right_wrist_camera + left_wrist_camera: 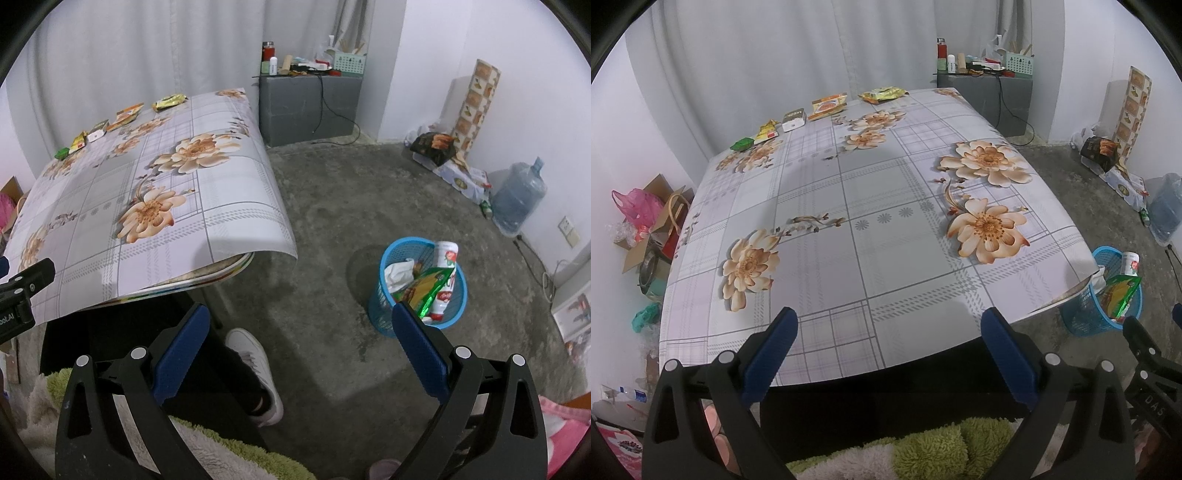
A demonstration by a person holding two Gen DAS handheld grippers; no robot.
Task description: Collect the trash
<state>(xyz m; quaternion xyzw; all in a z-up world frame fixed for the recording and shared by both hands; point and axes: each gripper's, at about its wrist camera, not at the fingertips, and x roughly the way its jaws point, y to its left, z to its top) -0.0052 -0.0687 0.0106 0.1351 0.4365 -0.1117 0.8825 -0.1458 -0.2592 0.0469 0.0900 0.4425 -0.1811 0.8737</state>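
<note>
Several wrappers lie in a row along the far edge of the flowered table [871,206]: a green packet [742,143], a yellow packet [767,132], a white box [794,119], an orange packet [828,106] and a gold bag [882,94]. My left gripper [890,317] hangs open over the table's near edge, far from them, with nothing between its fingers. A blue mesh bin [421,288] on the floor right of the table holds a green bag, a white bottle and tissue. My right gripper [301,314] is open above the floor, left of the bin.
A grey cabinet [308,107] with clutter stands at the back wall. A water jug [519,197], a patterned roll [476,107] and bags line the right wall. Boxes and a pink bag [639,206] sit left of the table. A person's white shoe [255,369] is under the table's near corner.
</note>
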